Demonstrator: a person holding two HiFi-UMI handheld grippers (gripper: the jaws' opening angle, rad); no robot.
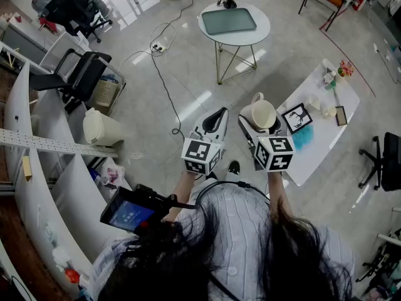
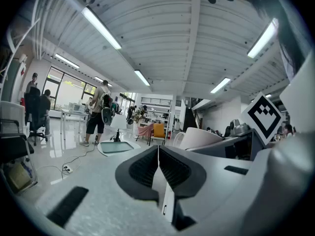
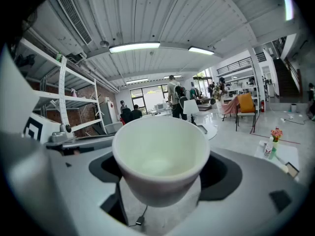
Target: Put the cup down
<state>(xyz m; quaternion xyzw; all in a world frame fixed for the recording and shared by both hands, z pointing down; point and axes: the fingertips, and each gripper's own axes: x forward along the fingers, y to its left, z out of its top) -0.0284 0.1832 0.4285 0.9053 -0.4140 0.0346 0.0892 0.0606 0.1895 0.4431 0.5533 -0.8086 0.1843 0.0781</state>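
Observation:
My right gripper (image 1: 259,125) is shut on a white cup (image 1: 262,113) with a handle and holds it in the air, above the floor beside the white table (image 1: 332,140). In the right gripper view the empty cup (image 3: 160,156) fills the space between the wide-set jaws, with its mouth towards the camera. To its left my left gripper (image 1: 217,119) is held at the same height, shut with nothing in it. The left gripper view shows its pads (image 2: 147,167) pressed together, and the cup (image 2: 199,137) to the right behind them.
The white table carries a framed picture (image 1: 297,117), a blue cloth (image 1: 304,137), small cups and flowers (image 1: 345,69). A round table (image 1: 235,22) with a tray stands farther off. A cable (image 1: 164,86) crosses the floor. Shelves (image 1: 37,168), a bin (image 1: 100,128) and office chairs (image 1: 78,74) are at the left.

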